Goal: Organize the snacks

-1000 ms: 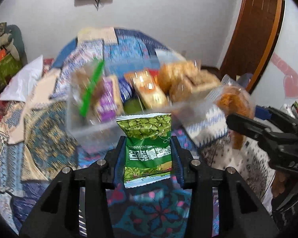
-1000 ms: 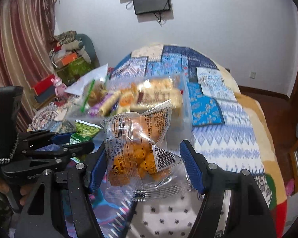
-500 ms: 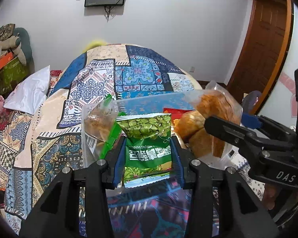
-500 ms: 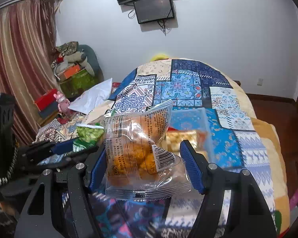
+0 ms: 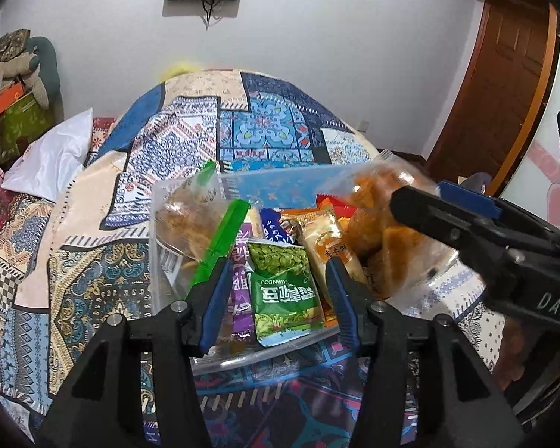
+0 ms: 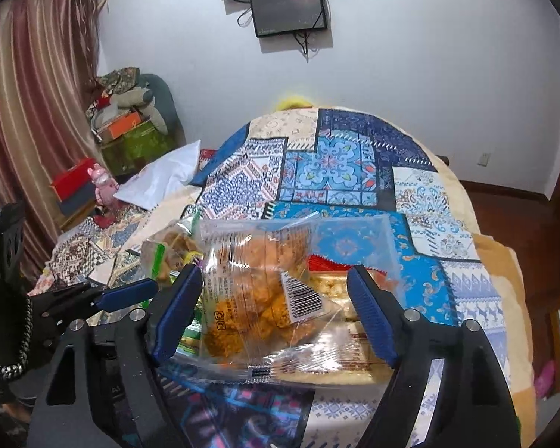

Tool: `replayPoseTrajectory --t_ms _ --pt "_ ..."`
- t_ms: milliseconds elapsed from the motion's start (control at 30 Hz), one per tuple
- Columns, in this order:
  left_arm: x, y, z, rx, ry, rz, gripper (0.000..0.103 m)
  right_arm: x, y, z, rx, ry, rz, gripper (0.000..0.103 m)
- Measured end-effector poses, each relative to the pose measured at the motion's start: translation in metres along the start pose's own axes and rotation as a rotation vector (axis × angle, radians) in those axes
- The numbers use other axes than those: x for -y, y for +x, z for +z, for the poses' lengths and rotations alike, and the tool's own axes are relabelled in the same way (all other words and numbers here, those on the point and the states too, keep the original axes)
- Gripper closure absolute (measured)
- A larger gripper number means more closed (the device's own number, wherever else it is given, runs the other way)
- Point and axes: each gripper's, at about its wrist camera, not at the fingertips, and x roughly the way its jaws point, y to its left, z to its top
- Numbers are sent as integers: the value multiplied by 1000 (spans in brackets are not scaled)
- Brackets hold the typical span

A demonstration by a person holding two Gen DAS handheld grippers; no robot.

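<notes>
A clear plastic bin (image 5: 280,352) of snack packets sits on the patterned bed quilt. My left gripper (image 5: 278,295) is open over the bin; the green pea packet (image 5: 285,293) lies loose between its fingers, resting in the bin. My right gripper (image 6: 276,313) is open wide; the clear bag of orange fried snacks (image 6: 257,298) sits between its fingers, over the bin (image 6: 354,369), touching neither pad clearly. That bag (image 5: 377,231) and the right gripper also show at the right of the left wrist view.
The bin holds a bag with a green zip strip (image 5: 216,246), a purple packet (image 5: 240,295) and orange biscuit packets (image 5: 328,242). A white pillow (image 5: 52,156) and piled boxes (image 6: 130,138) lie left. A wooden door (image 5: 504,74) stands right.
Both grippers opened. The green pea packet dropped from the left gripper into the bin, and the fried snack bag came loose from the right gripper's fingers. Both grippers tilted down toward the bin.
</notes>
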Motion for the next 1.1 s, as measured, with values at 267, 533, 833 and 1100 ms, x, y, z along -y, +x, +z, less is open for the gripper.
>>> replayPoseTrajectory --t_ms 267,533,833,1100 --pt "-1 -61 5 97 -22 -2 52 4 -44 10 78 23 10 25" --pt "15 -149 2 277 18 9 51 -11 -107 5 186 -10 4 25" --pt "37 -214 -23 440 66 37 12 -37 -167 -7 327 -56 21 12" --pt "47 -234 -39 490 75 83 2 -47 -181 -20 360 -53 -14 0"
